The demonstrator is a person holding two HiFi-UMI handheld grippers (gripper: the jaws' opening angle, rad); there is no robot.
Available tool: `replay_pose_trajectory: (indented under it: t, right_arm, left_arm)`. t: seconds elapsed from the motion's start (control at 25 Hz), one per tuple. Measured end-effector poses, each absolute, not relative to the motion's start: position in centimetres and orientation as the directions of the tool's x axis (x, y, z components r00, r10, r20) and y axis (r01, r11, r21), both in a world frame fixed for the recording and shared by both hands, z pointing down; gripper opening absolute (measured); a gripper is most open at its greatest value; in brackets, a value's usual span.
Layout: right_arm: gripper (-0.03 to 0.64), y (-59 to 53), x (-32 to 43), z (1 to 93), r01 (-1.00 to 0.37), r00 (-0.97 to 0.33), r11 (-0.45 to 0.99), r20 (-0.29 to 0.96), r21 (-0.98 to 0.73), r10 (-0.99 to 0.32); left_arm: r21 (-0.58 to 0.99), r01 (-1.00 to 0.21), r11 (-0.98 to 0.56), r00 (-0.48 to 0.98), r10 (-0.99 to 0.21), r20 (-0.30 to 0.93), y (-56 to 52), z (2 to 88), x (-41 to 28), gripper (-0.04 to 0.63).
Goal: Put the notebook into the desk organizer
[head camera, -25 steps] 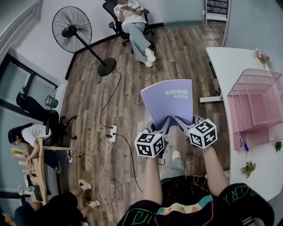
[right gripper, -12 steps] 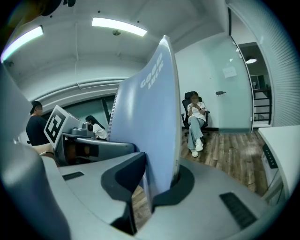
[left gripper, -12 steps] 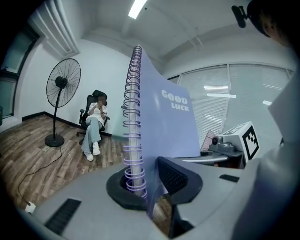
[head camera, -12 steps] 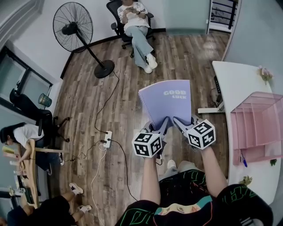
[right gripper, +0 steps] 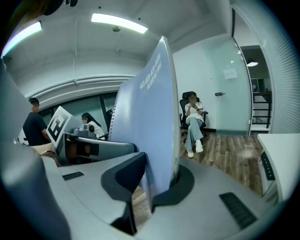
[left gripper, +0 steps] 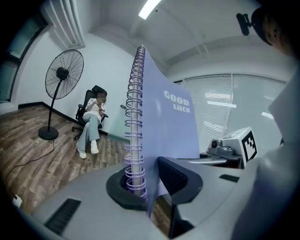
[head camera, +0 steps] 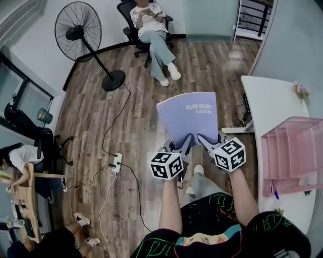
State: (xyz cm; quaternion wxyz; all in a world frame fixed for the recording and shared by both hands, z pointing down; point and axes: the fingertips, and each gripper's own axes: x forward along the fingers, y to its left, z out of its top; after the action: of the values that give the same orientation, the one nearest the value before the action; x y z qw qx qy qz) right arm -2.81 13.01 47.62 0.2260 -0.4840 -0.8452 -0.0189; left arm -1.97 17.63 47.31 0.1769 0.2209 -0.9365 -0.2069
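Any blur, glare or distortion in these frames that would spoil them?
Head view: sharp, fisheye-bent at the edges, notebook evenly lit. Left gripper view: dark round corners, ceiling light blown out. Right gripper view: same dark corners, bright ceiling strip.

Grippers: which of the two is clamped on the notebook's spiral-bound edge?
The left gripper: its jaws close on the notebook right at the wire spiral. The right gripper grips the same bottom edge at the plain, unbound side.
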Motion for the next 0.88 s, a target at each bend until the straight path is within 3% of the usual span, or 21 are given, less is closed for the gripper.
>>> replay_pose_trajectory:
  t: [0.88]
  right_arm:
    - [0.057, 18.0, -20.6, 46.7, 0.874, -0.326, 0.433, 0.395, -0.221, 0.859]
  left_arm:
    - [0.504, -0.222, 0.835, -0.89, -0.384, 0.246, 22.6, 46.2, -19.0, 0.078]
